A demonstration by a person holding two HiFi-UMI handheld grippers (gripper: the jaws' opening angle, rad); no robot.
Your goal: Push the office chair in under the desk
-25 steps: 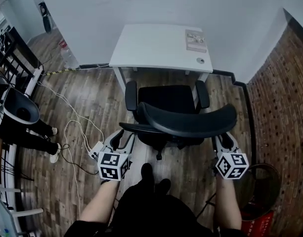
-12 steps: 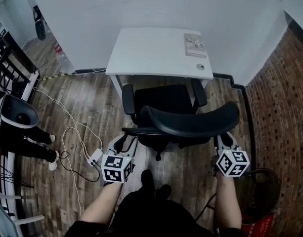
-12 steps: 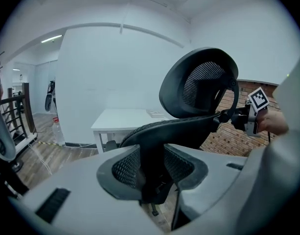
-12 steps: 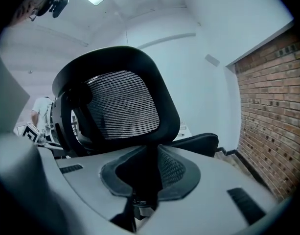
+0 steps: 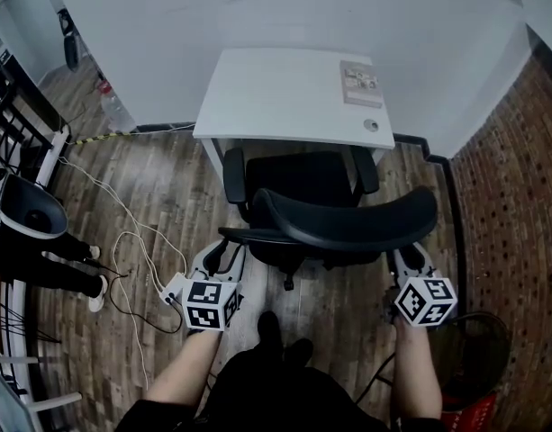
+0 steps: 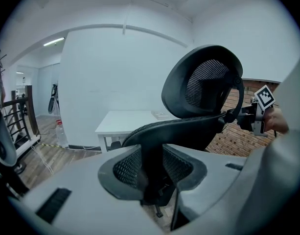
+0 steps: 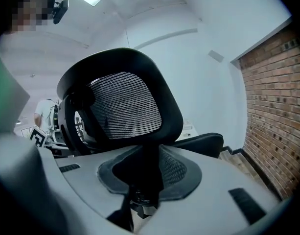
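Two tools are on the office chair (image 5: 303, 183) in the head view. My left tool (image 5: 226, 252) is at the left end of its backrest (image 5: 348, 225) and my right tool (image 5: 409, 257) is at the right end. The chair stands on the wooden floor (image 5: 158, 196) and faces the white counter (image 5: 285, 93). The front of the seat is at the counter's near edge, and the backrest is toward me. In the left gripper view, the black rim of the backrest fills the gap between the jaws. These jaws have just been closing, and both pads lie against the rim. In the right gripper view, the rim also stands between the jaws. They have just been opening a little, but both pads touch it.
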